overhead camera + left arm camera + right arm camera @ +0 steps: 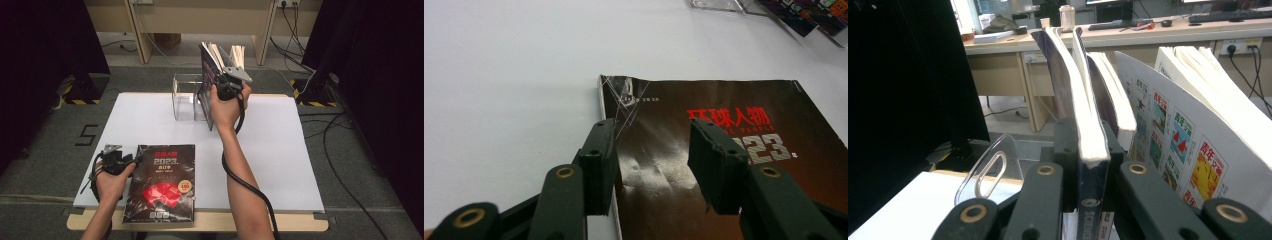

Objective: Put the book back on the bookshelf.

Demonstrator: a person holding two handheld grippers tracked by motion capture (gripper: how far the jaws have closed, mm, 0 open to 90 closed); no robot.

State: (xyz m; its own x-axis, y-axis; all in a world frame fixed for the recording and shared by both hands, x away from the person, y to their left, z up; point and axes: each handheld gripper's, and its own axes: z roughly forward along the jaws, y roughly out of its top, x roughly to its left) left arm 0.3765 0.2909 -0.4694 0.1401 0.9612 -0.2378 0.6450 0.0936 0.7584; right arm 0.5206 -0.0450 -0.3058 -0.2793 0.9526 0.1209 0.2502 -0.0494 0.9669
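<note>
A dark magazine (160,182) with red lettering lies flat at the table's front left; in the left gripper view its cover (724,150) runs under the jaws. My left gripper (131,161) (653,165) rests at the magazine's upper left corner. It is open, with one jaw beside the spine edge and the other over the cover. At the back, my right gripper (227,80) (1088,150) is shut on an upright dark-covered magazine (207,75) (1075,100). That magazine stands among others in a clear acrylic holder (184,95) (990,170).
Beside the gripped magazine stands a white magazine (1173,140) with colourful pictures, and further thick ones lean behind it. The white tabletop (280,160) spreads to the right. Black curtains flank the table, and cables (345,150) lie on the floor at right.
</note>
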